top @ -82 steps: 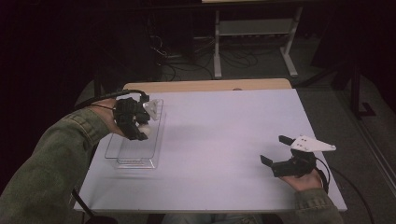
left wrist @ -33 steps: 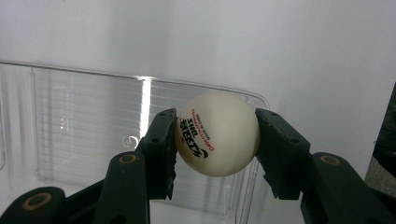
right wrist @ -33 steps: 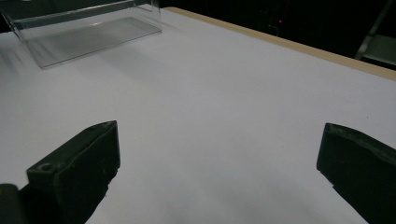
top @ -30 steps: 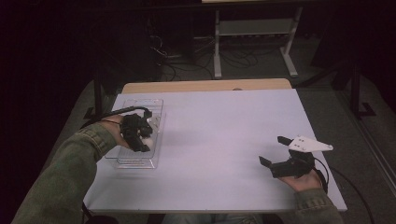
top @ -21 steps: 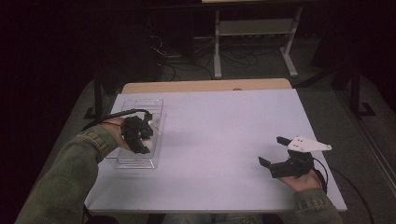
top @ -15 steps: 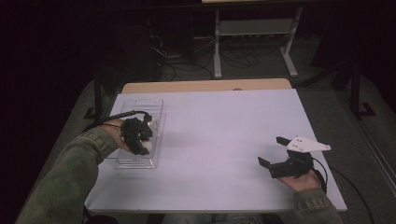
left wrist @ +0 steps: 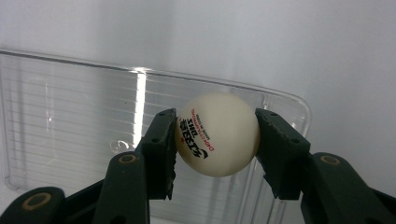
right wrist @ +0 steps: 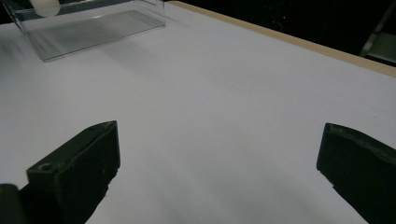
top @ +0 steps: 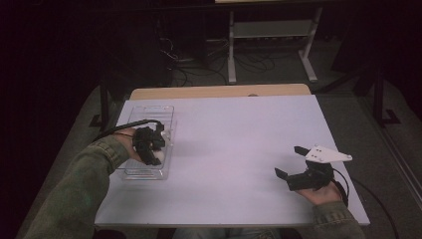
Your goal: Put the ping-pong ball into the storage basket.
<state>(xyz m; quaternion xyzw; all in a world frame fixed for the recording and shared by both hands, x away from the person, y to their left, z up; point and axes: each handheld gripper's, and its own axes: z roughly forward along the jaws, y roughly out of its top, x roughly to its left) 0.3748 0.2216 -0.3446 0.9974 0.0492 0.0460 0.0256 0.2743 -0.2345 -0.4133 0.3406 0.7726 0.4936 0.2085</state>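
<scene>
1. The left gripper point(left wrist: 212, 140) has its jaws pinching a white table-tennis ball point(left wrist: 217, 134) with red and black print, one pad on each side of it, the ball sitting right at the tips.
2. In the high view that left gripper point(top: 148, 145) is over the clear plastic tray point(top: 149, 112), which lies along the left edge of the desk point(top: 239, 129), long axis running from the near side towards the far side.
3. The relation that matters: the ball is above the tray's ribbed floor, close to one of its rounded corners, with the rim point(left wrist: 280, 93) just beyond it. Whether it touches the floor I cannot tell.
4. A ball has no long axis, so the angle of the grip counts for little; what counts is which side of the rim it is on.
5. The right gripper point(top: 298, 172) rests near the near right corner of the desk, well apart from the tray, its jaws spread wide with nothing between them point(right wrist: 219, 154).
6. The left hand point(top: 130, 145) is plainly the nearer one, so the next move with the ball is likely its own.
</scene>
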